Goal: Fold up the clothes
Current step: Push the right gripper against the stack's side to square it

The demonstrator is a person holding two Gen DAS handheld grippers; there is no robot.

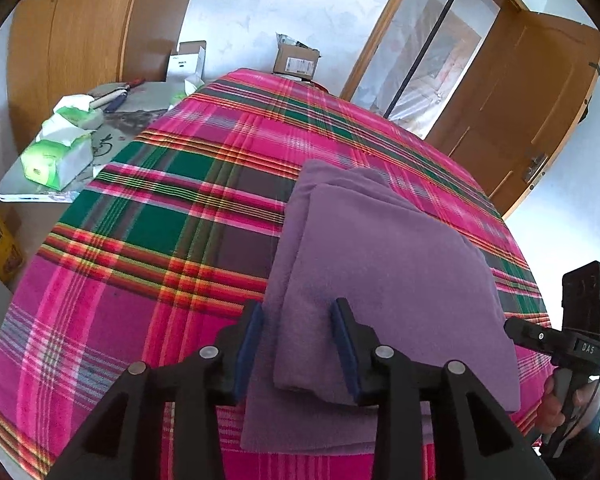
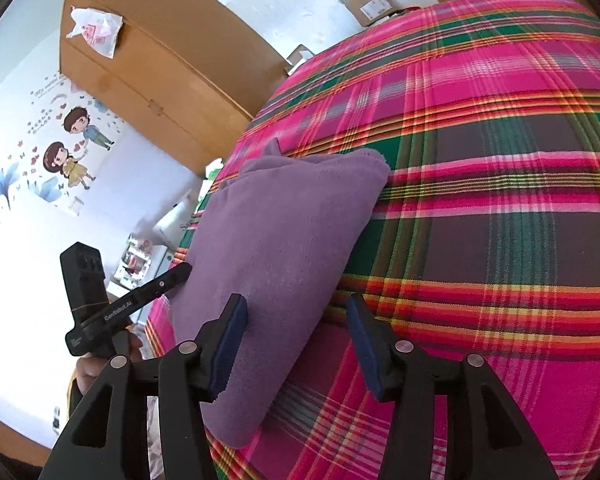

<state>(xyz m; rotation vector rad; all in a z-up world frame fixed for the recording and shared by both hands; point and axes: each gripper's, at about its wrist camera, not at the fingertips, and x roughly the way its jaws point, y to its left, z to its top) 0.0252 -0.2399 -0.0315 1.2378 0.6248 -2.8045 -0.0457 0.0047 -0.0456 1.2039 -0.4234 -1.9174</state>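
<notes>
Purple fleece cloth [image 1: 384,280], folded, lies at lower centre on the pink-and-green plaid cover [image 1: 172,216]. My left gripper [image 1: 300,344] and right gripper [image 2: 296,344] both gape above it — holding nothing. Upper left: wooden wardrobe [image 1: 80,40]; upper right — open door [image 1: 520,100].

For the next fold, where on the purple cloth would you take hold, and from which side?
Grip the near edge of the purple cloth, probably at its two near corners, coming in from the person's side. The layered hem there lies loose on the plaid cover and stands thick enough to pinch. The left gripper and right gripper are both open and already face it.
</notes>
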